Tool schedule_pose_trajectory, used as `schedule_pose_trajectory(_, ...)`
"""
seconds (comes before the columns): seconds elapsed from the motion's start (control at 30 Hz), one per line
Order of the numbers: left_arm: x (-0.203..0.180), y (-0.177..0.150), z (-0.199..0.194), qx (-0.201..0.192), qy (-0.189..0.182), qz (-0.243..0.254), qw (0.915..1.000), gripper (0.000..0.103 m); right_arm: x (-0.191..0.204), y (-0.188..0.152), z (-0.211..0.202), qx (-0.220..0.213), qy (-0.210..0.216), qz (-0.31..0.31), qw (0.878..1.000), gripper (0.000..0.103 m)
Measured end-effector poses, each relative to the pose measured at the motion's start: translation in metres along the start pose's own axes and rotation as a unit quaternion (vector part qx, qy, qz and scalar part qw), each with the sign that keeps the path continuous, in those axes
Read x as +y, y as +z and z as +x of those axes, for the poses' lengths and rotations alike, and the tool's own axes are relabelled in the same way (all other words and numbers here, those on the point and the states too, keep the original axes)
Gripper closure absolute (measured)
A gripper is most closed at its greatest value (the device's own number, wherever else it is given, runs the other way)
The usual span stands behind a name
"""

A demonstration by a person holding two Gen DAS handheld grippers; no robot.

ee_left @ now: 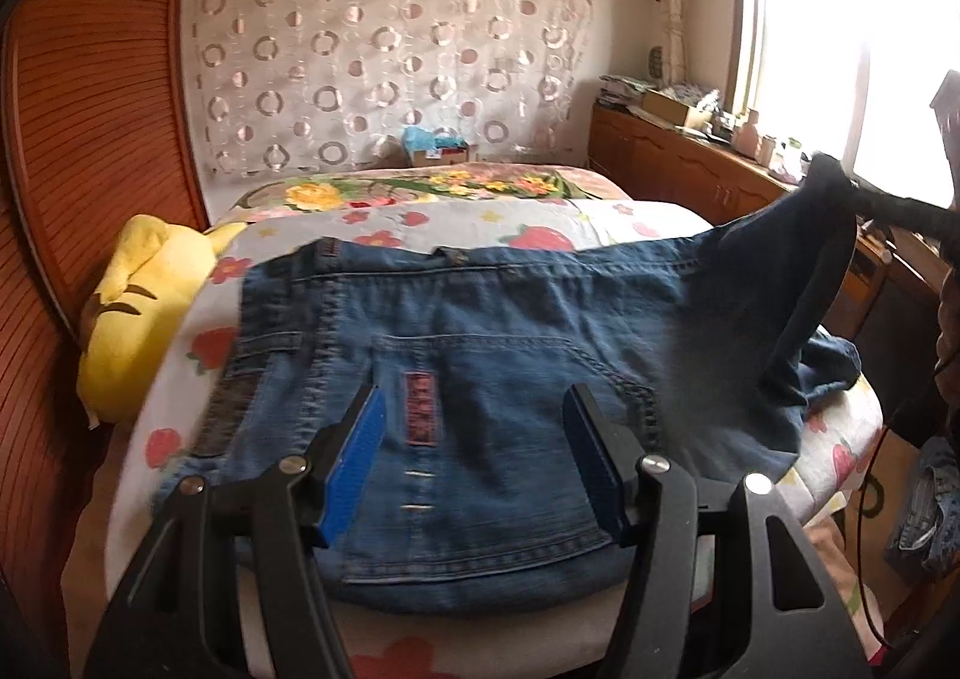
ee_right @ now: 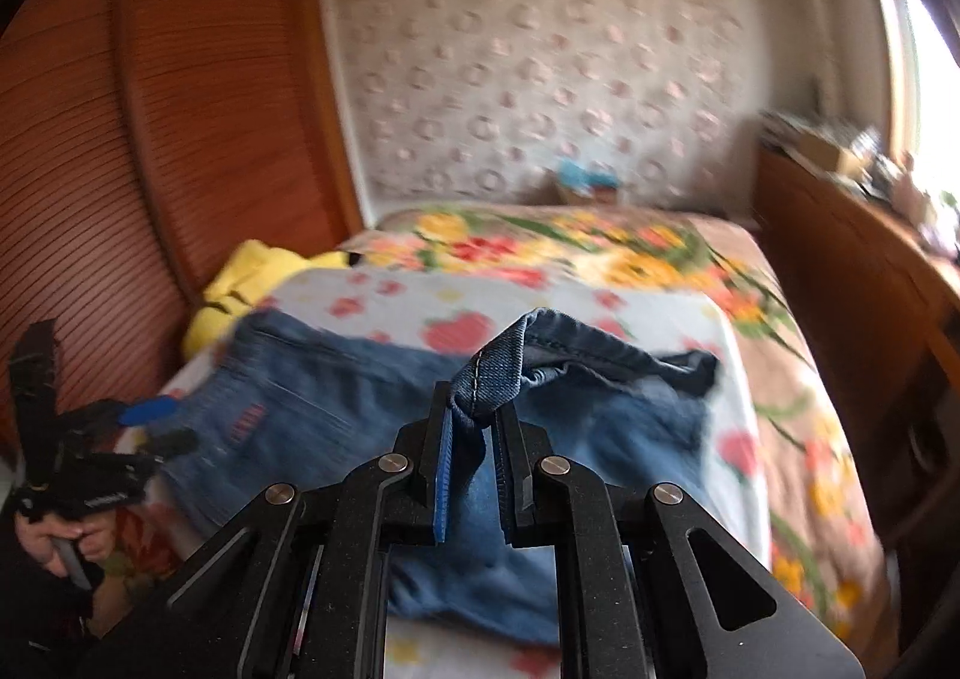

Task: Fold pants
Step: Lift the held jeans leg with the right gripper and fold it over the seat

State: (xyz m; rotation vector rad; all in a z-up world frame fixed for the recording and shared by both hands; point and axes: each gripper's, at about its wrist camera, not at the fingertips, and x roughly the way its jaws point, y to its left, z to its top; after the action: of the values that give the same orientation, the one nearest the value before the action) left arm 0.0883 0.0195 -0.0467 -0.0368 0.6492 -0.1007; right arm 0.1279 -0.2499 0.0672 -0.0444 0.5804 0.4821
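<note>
— Where are the jeans [ee_left: 456, 331] lying?
— They are lying across the bed [ee_left: 600, 223], beside a yellow plush toy [ee_left: 144, 313].
— And the grippers?
— The right gripper [ee_right: 477, 421] is pinching a lifted hem; the left gripper [ee_left: 474, 451] is hovering wide apart, holding nothing.

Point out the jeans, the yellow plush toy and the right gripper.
jeans [ee_left: 480, 319]: left wrist view, seat panel.
yellow plush toy [ee_left: 144, 307]: left wrist view, its face.
right gripper [ee_right: 474, 439]: right wrist view, between fingertips clamping a denim fold.
</note>
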Motion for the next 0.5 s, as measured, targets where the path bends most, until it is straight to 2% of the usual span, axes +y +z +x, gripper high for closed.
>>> schedule_pose_trajectory(0.17,0.025,-0.004,-0.014,-0.007,0.017,-0.017,0.9997,0.043,0.060,0.034,0.013,-0.016,0.060,-0.047,0.997,0.094)
schedule_pose_trajectory(0.23,0.032,-0.005,-0.017,-0.009,0.022,-0.024,0.9994,0.043,0.080,0.043,0.020,-0.011,0.101,-0.054,0.993,0.094)
schedule_pose_trajectory(0.33,0.044,-0.009,-0.021,-0.009,0.029,-0.035,0.9989,0.043,0.103,0.049,0.032,0.003,0.127,-0.063,0.990,0.093)
schedule_pose_trajectory(0.4,0.050,-0.011,-0.020,-0.008,0.031,-0.039,0.9987,0.043,0.112,0.050,0.043,0.019,0.135,-0.067,0.988,0.085)
schedule_pose_trajectory(0.43,0.052,-0.011,-0.020,-0.008,0.031,-0.040,0.9987,0.043,0.113,0.050,0.046,0.022,0.132,-0.068,0.989,0.074)
schedule_pose_trajectory(0.47,0.053,-0.012,-0.020,-0.008,0.032,-0.041,0.9986,0.043,0.113,0.049,0.050,0.022,0.128,-0.069,0.989,0.068)
schedule_pose_trajectory(0.5,0.054,-0.012,-0.020,-0.007,0.033,-0.042,0.9985,0.043,0.111,0.048,0.052,0.024,0.127,-0.067,0.989,0.067)
